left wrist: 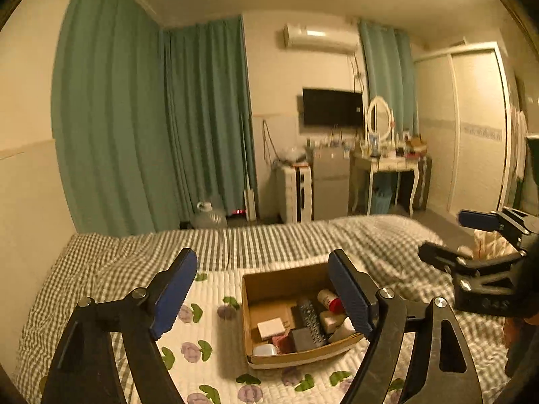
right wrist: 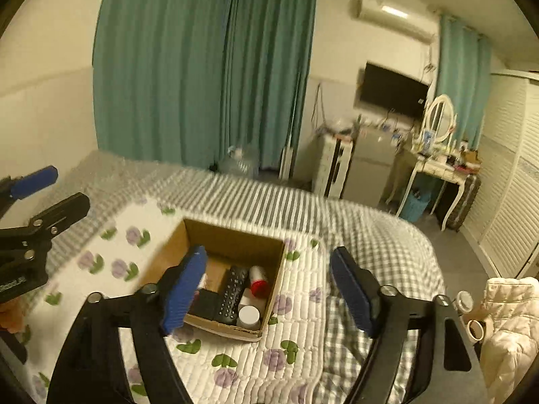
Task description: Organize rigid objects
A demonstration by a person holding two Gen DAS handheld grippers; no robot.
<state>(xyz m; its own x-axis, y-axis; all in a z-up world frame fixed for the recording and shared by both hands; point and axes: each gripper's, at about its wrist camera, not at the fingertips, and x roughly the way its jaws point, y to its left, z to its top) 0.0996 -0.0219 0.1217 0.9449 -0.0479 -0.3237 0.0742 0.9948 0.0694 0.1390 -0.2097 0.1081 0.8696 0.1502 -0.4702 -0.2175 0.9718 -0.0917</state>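
An open cardboard box (left wrist: 261, 284) (right wrist: 232, 235) sits on a white floral quilt (left wrist: 202, 303) (right wrist: 289, 333) on the bed. Inside lie a black remote (left wrist: 311, 320) (right wrist: 231, 294), a red-capped bottle (left wrist: 330, 300) (right wrist: 258, 282), a white flat box (left wrist: 271, 327), a dark block (left wrist: 303, 340) (right wrist: 205, 303) and a white round-lidded jar (right wrist: 248, 316). My left gripper (left wrist: 262, 296) is open and empty above the box. My right gripper (right wrist: 269, 289) is open and empty above the box's right side; it also shows in the left wrist view (left wrist: 444, 239).
The bed has a grey checked cover (left wrist: 303, 239) (right wrist: 377, 235). A cream padded jacket (right wrist: 508, 330) lies at the right. Beyond the bed stand green curtains (left wrist: 134, 118), a water jug (left wrist: 209, 217), a small fridge (left wrist: 330, 181), a vanity table (left wrist: 390, 165) and a wardrobe (left wrist: 471, 128).
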